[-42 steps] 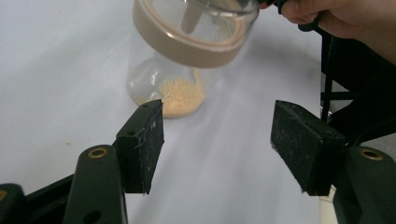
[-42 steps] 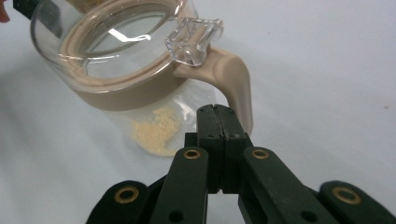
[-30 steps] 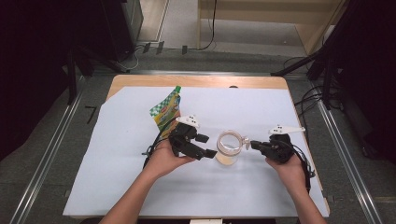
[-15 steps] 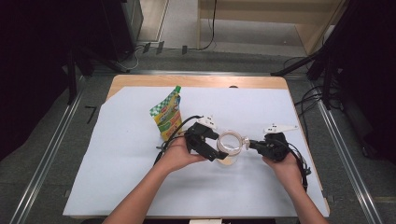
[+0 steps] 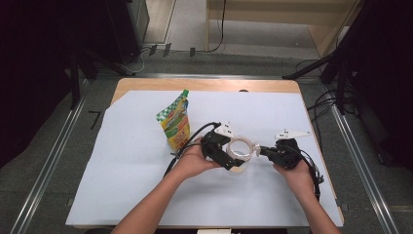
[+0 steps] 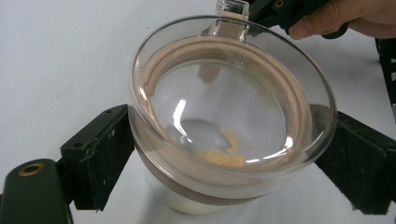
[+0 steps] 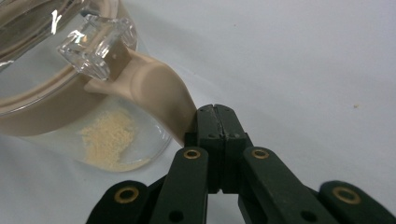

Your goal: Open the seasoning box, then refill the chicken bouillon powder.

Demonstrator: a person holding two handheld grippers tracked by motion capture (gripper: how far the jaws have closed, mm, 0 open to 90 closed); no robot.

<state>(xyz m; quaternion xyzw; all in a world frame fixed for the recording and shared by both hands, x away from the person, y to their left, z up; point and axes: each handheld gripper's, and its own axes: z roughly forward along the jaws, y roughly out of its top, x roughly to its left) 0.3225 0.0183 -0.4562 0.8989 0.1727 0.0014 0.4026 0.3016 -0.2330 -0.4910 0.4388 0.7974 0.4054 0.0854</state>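
High view: the lidded jar (image 5: 240,151) stands right of the green pouch (image 5: 175,123), between both grippers. Left gripper view: the left gripper (image 6: 224,154) has just been opening, its jaws straddling the jar's clear lid (image 6: 229,98), pads apparently not pressing. Right gripper view: the right gripper (image 7: 215,122) is clamped on the jar's beige handle (image 7: 154,93), pointing away from the jar toward this gripper.

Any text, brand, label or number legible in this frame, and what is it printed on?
Spouted pouch: printed green and yellow label, lettering too small and blurred to read.
Clear jar with beige handle: no text visible.
No readable words or numbers anywhere else.
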